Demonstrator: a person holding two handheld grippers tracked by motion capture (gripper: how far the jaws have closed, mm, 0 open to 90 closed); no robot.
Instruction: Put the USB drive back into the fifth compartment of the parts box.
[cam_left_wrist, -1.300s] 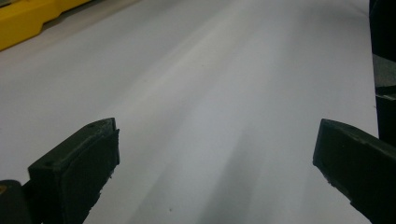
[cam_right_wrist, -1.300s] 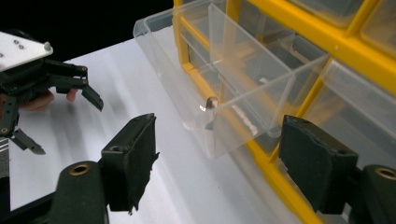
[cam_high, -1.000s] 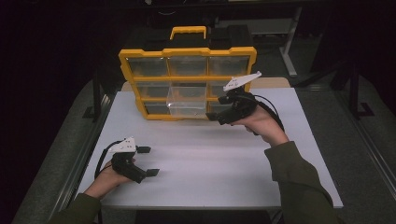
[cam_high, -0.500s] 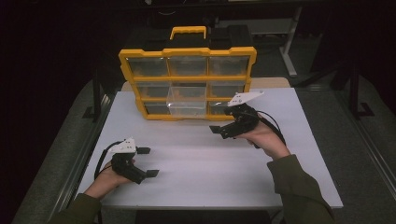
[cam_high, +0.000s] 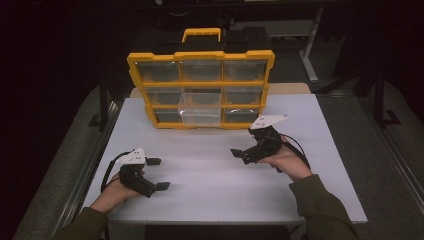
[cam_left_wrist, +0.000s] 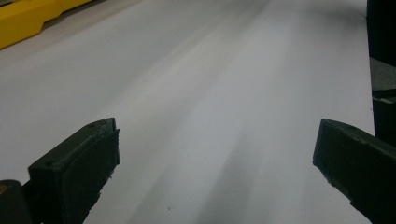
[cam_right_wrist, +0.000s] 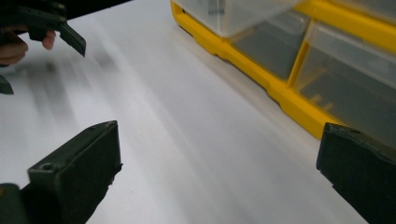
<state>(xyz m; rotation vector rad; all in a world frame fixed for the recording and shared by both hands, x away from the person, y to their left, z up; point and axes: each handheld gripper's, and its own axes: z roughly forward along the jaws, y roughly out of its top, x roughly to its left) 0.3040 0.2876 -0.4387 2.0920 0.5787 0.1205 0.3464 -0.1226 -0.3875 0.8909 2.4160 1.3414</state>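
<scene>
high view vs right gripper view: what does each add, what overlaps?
High view: the organizer's yellow handle, both forearms, and the table edge.
Right gripper view: close look between the right claw's open jaws.
Both: the yellow drawer organizer with its clear center drawer pulled out, the white tabletop, and the left claw, open.

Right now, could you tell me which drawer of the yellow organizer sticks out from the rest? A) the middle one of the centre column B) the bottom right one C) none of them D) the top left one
A: in the high view the clear drawer in the centre column of the yellow organizer juts forward past its neighbours.
</scene>
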